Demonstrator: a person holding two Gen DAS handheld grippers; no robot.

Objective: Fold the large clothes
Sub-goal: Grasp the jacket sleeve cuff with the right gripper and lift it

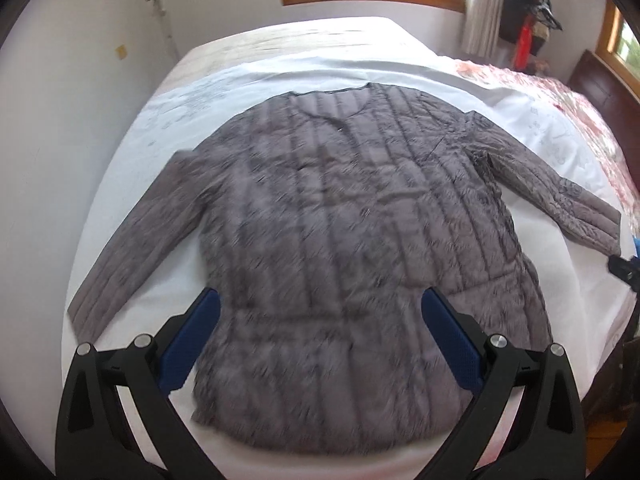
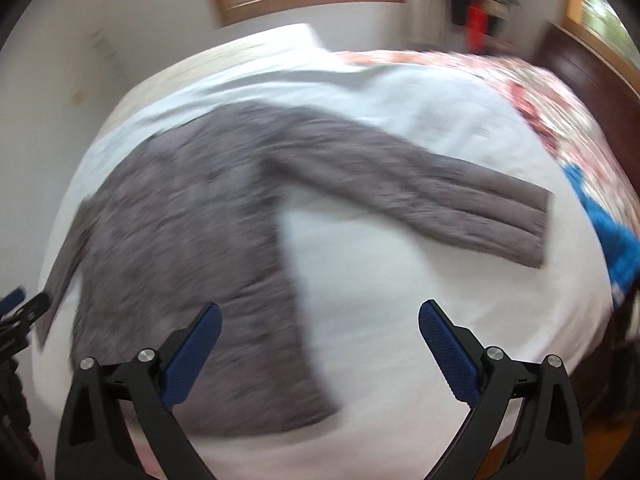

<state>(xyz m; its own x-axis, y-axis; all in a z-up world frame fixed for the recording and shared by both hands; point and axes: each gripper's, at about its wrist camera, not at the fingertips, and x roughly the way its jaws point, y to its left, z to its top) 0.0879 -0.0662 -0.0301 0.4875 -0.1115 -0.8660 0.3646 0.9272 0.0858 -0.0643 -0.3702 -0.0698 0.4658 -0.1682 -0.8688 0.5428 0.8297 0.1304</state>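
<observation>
From the left wrist view, a grey quilted jacket (image 1: 340, 240) lay flat, front up, on a white sheet (image 1: 400, 68) covering a bed, collar at the far side, hem nearest, both sleeves angled outward, apparently spread ready for folding. The left gripper (image 1: 320, 336) hovered above the hem, its jaws spread wide and holding nothing.

From the right wrist view, which was blurred, the right gripper (image 2: 320, 344) hung near the jacket's right side, jaws also spread and empty. The right sleeve (image 2: 440, 200) stretched away to the right, toward a blue cloth (image 2: 612, 232) at the bed's edge.
</observation>
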